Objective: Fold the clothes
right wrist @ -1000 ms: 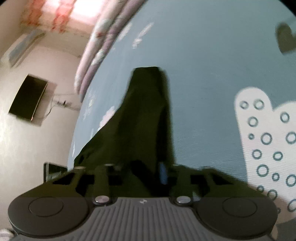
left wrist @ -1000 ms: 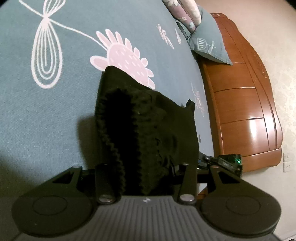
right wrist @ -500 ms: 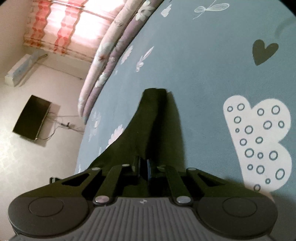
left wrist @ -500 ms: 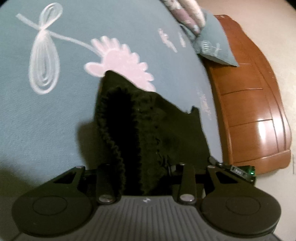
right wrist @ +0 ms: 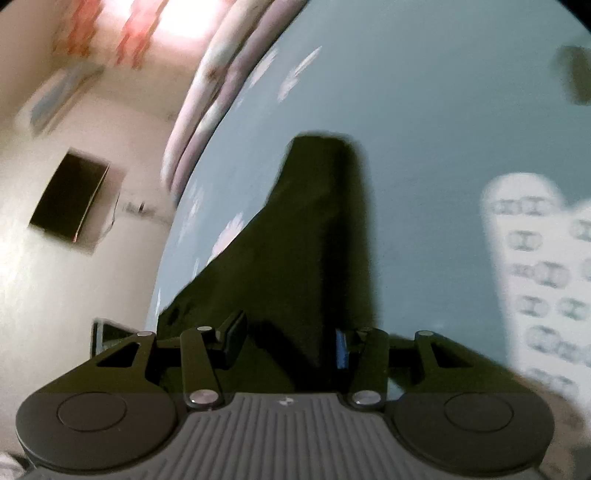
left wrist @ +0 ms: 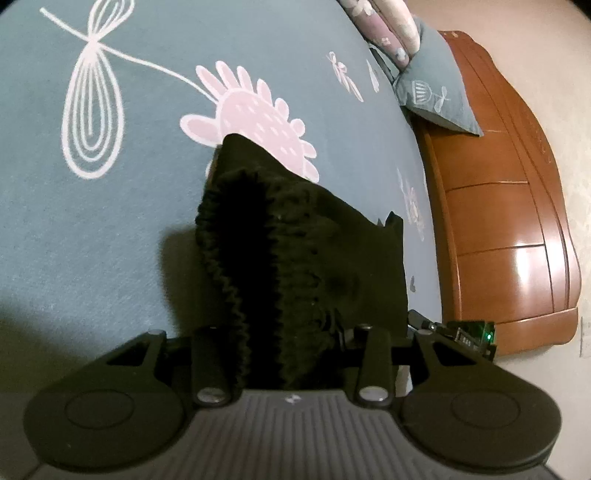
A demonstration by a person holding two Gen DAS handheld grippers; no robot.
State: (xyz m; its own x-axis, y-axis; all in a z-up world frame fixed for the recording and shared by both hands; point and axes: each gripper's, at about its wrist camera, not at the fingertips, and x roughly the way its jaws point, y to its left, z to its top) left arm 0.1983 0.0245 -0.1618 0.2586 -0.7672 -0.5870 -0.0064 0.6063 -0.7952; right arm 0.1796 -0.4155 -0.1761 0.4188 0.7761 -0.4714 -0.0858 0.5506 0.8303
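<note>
Now the right gripper (right wrist: 288,343) stands with its fingers spread wide, the black garment (right wrist: 314,236) running loose between them; half a second ago those fingers were pinched together on the cloth. That view is smeared with motion, so I judge the hand is on the move just as it lets go. The left gripper (left wrist: 291,332) looks much as it did a moment back: the gathered, ribbed edge of the garment (left wrist: 280,236) is bunched up in front of its fingers and hides them, so I cannot tell whether they are clamped on it or merely stand around it.

For the folding, this reads to me as one end of the garment being let go while the other end is bunched at the left tool; whether a fold has just been laid or a new hold is being sought, I cannot say.

The garment stretches out over a teal bedspread (left wrist: 147,206) printed with white dragonflies and pink flowers. A teal pillow (left wrist: 436,92) leans on the wooden headboard (left wrist: 517,221). Across the room hang a dark wall screen (right wrist: 70,199) and bright red-striped curtains (right wrist: 147,33).
</note>
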